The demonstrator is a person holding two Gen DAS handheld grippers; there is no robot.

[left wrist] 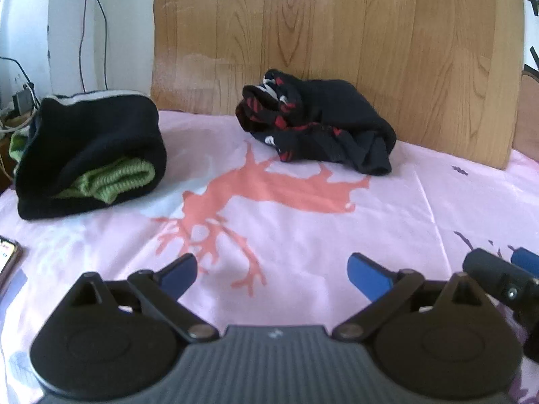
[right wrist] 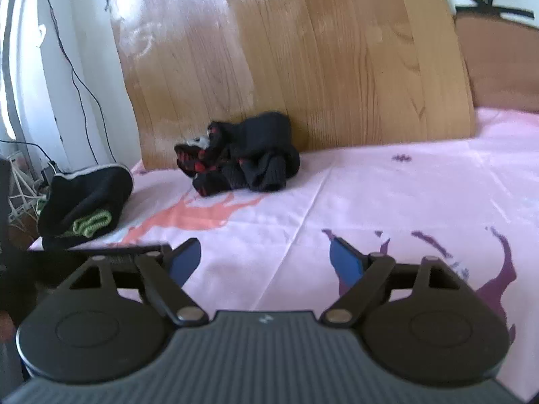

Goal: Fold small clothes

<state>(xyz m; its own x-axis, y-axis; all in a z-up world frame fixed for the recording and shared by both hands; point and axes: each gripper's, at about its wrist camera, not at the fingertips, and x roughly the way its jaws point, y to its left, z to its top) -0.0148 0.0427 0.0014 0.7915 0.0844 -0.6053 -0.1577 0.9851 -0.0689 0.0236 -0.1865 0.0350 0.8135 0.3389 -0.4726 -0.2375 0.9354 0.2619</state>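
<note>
- The left gripper [left wrist: 271, 271] and the right gripper [right wrist: 266, 259] hover spread wide, empty, over the pink printed bed sheet [left wrist: 387, 235].
- A crumpled black-and-red knit garment [left wrist: 316, 124] lies against the wooden headboard [left wrist: 337, 33], apart from a folded black-and-green knit bundle [left wrist: 91, 158].

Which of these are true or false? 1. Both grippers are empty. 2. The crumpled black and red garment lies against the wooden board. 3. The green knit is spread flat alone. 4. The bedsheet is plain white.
1. True: the left gripper and the right gripper stand open, nothing between them.
2. True: the black and red garment lies by the wooden board.
3. False: the green knit is tucked inside a folded black garment.
4. False: the bedsheet is pink with printed shapes.
</note>
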